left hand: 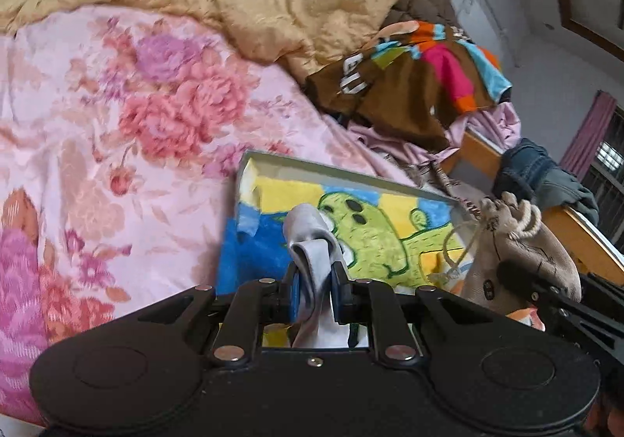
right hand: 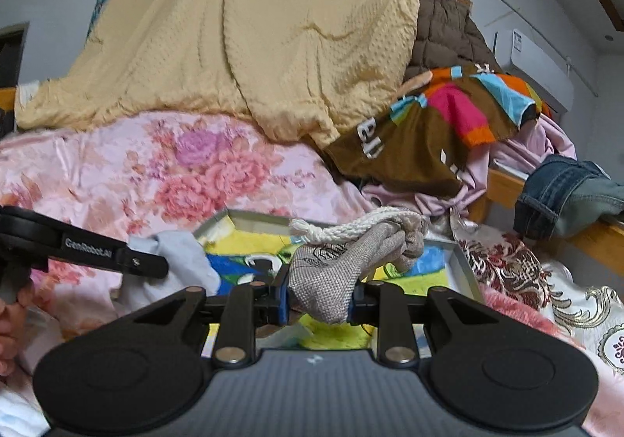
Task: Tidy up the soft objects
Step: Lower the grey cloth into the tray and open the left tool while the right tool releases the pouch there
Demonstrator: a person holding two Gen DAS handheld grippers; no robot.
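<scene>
Pink floral quilt [left hand: 117,105], tan blanket [right hand: 253,39], grey cloth [left hand: 312,253], beige pouch [right hand: 335,273].

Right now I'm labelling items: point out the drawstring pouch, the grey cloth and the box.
drawstring pouch [right hand: 331,277], right wrist view, woven body.
grey cloth [left hand: 312,261], left wrist view, folded middle.
box [left hand: 343,170], left wrist view, far rim.

The white word "GenRobot.AI" stands on the black arm of the left gripper [right hand: 113,255], seen in the right wrist view. Large white letters on the brown garment [right hand: 401,148] are folded and cannot be read. The printing on the drawstring pouch [right hand: 331,273] is too small to read.
</scene>
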